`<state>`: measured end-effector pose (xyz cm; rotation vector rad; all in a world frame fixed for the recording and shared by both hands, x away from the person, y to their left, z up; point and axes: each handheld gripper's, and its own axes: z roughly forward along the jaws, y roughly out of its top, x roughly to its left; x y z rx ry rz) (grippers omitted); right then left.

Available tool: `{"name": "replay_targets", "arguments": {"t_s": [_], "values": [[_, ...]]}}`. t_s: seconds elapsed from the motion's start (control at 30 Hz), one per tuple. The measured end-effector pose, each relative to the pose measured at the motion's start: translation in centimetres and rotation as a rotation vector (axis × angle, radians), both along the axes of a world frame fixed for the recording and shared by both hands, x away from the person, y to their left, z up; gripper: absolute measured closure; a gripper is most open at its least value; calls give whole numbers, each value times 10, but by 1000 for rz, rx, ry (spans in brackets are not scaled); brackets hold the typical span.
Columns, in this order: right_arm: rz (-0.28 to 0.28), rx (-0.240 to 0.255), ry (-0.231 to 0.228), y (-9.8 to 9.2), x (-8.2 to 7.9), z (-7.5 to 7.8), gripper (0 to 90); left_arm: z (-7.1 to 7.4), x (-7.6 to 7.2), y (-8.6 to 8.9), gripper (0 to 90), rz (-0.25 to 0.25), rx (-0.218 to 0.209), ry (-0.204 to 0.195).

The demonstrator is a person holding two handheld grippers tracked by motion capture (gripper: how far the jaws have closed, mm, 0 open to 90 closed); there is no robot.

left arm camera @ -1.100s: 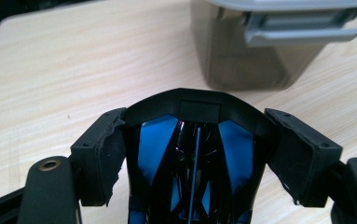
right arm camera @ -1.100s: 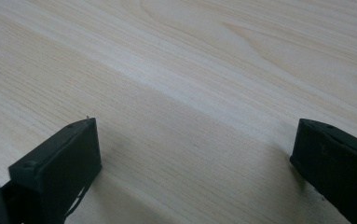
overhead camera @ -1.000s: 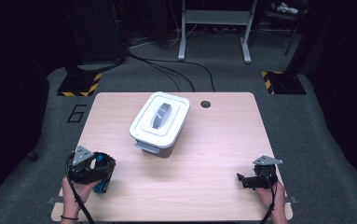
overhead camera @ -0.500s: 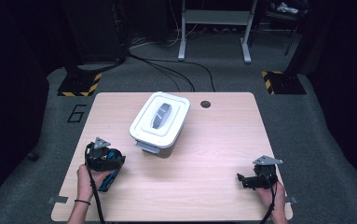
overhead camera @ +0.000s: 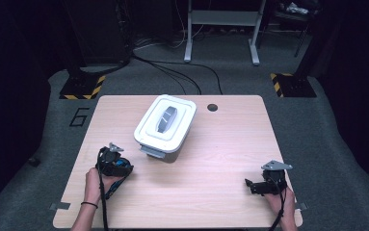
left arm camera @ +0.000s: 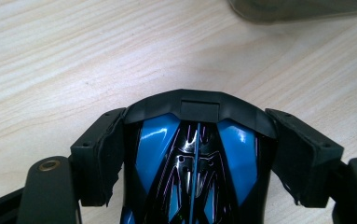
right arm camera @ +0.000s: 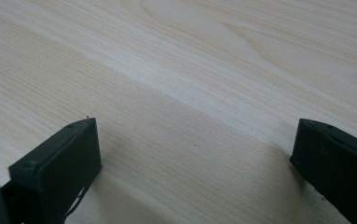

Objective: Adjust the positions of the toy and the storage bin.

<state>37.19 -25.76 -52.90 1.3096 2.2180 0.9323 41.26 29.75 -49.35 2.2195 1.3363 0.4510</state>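
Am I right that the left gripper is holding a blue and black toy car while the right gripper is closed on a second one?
Not quite. The left gripper does hold the blue and black toy car, pads against its sides. But the right gripper is open with nothing between its jaws, just bare table, as the right gripper view shows.

Tongs (right arm camera: pixel 195 163) wide apart over bare wooden table (right arm camera: pixel 204 70)
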Motion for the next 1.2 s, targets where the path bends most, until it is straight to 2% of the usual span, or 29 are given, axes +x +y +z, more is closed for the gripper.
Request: {"name": "replay_targets", "arguments": {"t_s": [0.2, 0.27, 0.33, 0.4, 0.43, 0.47, 0.57, 0.67, 0.93, 1.17, 1.2], "values": [[0, 0, 0, 0, 0, 0, 4, -3, -1, -1, 242, -7, 7, 4], [0, 0, 0, 0, 0, 0, 4, -3, -1, 0, 239, -5, -5, 1], [0, 0, 0, 0, 0, 0, 4, -1, -1, 3, 206, -7, -36, 0], [0, 0, 0, 0, 0, 0, 4, 6, -4, 5, 141, 14, -49, -30], [1, 1, 1, 0, 0, 0, 4, 9, -5, 7, 125, 18, -72, -37], [1, 1, 1, 0, 0, 0, 4, 9, -5, 7, 98, 18, -72, -37], [1, 3, 0, 0, 0, 0, 4, 16, -6, 11, 67, 28, -110, -48], [0, 3, 0, 0, 0, 0, 4, 23, -8, 13, 47, 42, -124, -71], [1, 7, 6, 0, 0, 0, 4, 45, -12, 10, 10, 31, -135, -118], [1, 4, 0, 0, 0, 0, 5, 65, -14, 3, 3, 9, -141, -142], [1, 4, 2, 0, 0, 0, 6, 68, -14, 1, 5, 11, -149, -159]]}}
